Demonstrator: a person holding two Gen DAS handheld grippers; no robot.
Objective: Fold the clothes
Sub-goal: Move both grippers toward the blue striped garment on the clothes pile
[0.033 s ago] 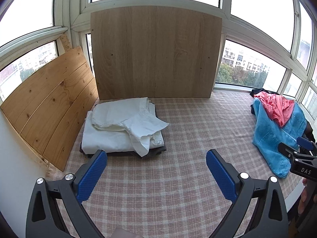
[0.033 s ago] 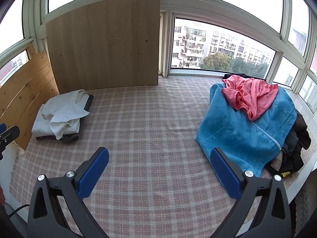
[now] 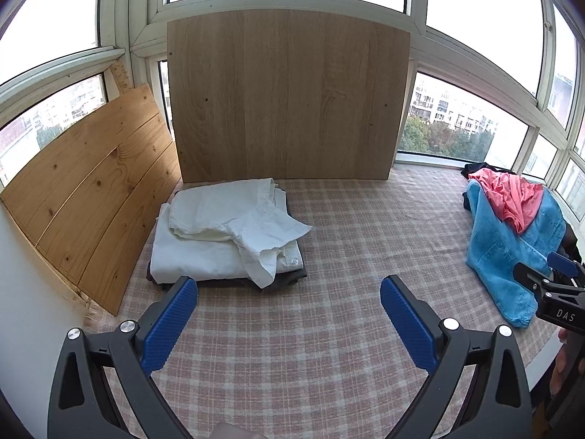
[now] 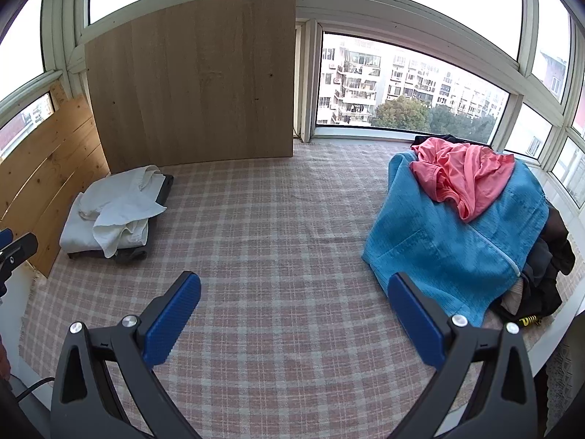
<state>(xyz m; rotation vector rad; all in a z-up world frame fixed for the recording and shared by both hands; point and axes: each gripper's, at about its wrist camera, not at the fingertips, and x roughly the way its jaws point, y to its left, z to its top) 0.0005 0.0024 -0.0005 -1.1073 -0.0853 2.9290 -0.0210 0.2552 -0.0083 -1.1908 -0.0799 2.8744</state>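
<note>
A folded white garment stack (image 3: 226, 234) rests on a dark folded piece (image 3: 289, 281) at the far left of the checked surface, also visible in the right wrist view as the white stack (image 4: 113, 216). At the right lies an unfolded pile: a blue garment (image 4: 446, 241) with a pink garment (image 4: 460, 172) on top and dark clothes (image 4: 548, 267) beneath. My left gripper (image 3: 289, 289) is open and holds nothing, just in front of the white stack. My right gripper (image 4: 292, 281) is open and holds nothing, left of the blue garment's near edge.
A tall light wood panel (image 3: 285, 102) leans against the back window, and a pine board (image 3: 87, 183) leans along the left wall. The pink checked cloth (image 4: 278, 241) covers the platform, with windows on three sides. The platform's front right edge (image 4: 563, 333) drops off beside the pile.
</note>
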